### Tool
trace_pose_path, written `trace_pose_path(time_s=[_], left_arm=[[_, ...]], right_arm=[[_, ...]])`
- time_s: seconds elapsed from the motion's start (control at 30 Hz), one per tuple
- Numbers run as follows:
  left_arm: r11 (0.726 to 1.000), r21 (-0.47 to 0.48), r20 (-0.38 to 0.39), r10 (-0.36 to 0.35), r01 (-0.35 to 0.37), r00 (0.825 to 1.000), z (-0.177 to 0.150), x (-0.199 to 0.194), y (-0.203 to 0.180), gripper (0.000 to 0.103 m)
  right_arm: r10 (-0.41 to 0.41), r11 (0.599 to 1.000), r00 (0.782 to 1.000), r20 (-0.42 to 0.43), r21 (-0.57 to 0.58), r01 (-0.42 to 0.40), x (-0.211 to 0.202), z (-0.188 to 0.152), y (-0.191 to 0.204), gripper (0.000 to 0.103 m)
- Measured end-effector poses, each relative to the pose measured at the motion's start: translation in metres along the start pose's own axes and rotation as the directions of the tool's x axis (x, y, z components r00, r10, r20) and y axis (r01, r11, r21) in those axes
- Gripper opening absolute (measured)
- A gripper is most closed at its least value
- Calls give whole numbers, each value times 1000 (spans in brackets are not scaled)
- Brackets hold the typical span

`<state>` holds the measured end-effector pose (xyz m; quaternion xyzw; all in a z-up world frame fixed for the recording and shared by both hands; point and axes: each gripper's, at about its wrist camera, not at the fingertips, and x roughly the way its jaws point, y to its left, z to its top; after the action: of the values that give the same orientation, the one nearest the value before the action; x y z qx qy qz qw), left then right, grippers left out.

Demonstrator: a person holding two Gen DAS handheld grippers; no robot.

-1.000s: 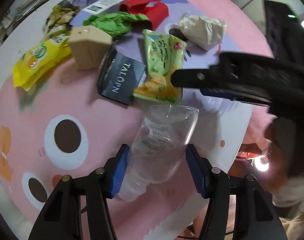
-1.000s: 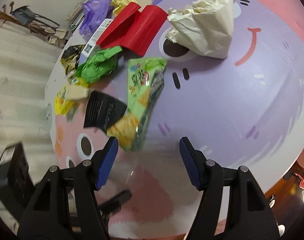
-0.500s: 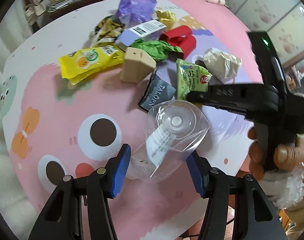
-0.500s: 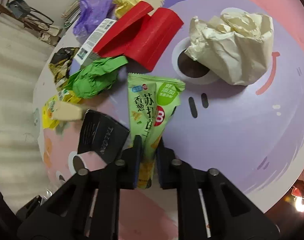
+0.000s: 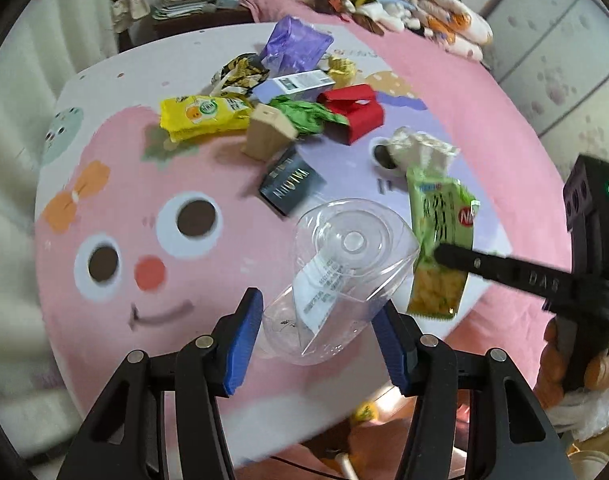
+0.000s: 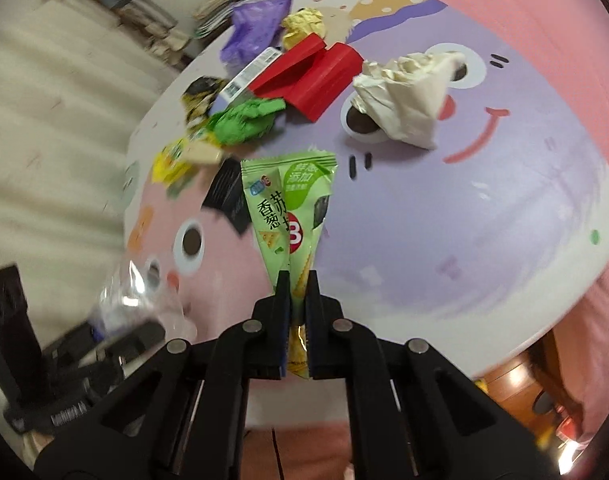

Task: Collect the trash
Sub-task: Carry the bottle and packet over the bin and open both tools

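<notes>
**Both grippers loaded above the counter**

We see the left gripper (image 5: 316, 340), jaws half-wide, clamping a clear plastic bottle (image 5: 336, 276), base pointing away, held above the pink counter (image 5: 116, 320). Yellow packet (image 5: 204, 114), tan box (image 5: 266, 136), black box (image 5: 290, 186), red box (image 5: 354, 114) and crumpled paper (image 5: 418, 152) lie beyond. Right gripper (image 6: 295, 286), jaws pinched tight, holds the green snack packet (image 6: 290, 204) clear of the counter.

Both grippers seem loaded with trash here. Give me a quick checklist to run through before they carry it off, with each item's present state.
1. Right gripper shut on green snack packet: ok.
2. Left gripper holds clear plastic bottle between its pads: ok.
3. Packet off the table: ok.
4. Bottle off the table: ok.
5. Trash bin or bag in view: not ok.
6. Table cleared: not ok; red box and crumpled paper remain.
</notes>
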<state>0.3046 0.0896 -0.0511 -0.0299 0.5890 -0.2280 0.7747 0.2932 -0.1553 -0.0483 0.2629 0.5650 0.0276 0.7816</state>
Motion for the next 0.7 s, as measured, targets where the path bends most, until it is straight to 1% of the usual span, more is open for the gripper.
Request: trace_pose_path(time_s=[0.13,0.17,0.33,0.43,0.5,0.6,0.7], left_arm=[[997,-75,35,5,-2,999,-45,-9,-41,55],[995,-98,41,8,-4,999,-62,-10,-57,55],[988,-157,47,13,-5,999,-124,0,-112,55],[985,-169,7,23,-22,1000,-161,17,-139,55],[983,-182,-42,29,-37,999,-184,35,-154,55],[979,-191,-100,48,-67,994,-212,67,-164,55],[974,-201,-140,74,-101,987,-233,110,-165,55]], right_arm=[[25,996,998,-55,-82,-30,-30,-38,-32,4],[26,994,997,-67,-104,-32,-36,-46,-39,4],[0,971,992,-129,-239,-32,-60,-94,-80,4],[-13,963,986,-169,-267,-33,-63,-122,-108,4],[-26,963,980,-196,-267,-28,-57,-137,-125,4],[-45,968,969,-243,-250,-17,-40,-165,-157,4],[-85,968,959,-272,-252,14,-9,-191,-187,4]])
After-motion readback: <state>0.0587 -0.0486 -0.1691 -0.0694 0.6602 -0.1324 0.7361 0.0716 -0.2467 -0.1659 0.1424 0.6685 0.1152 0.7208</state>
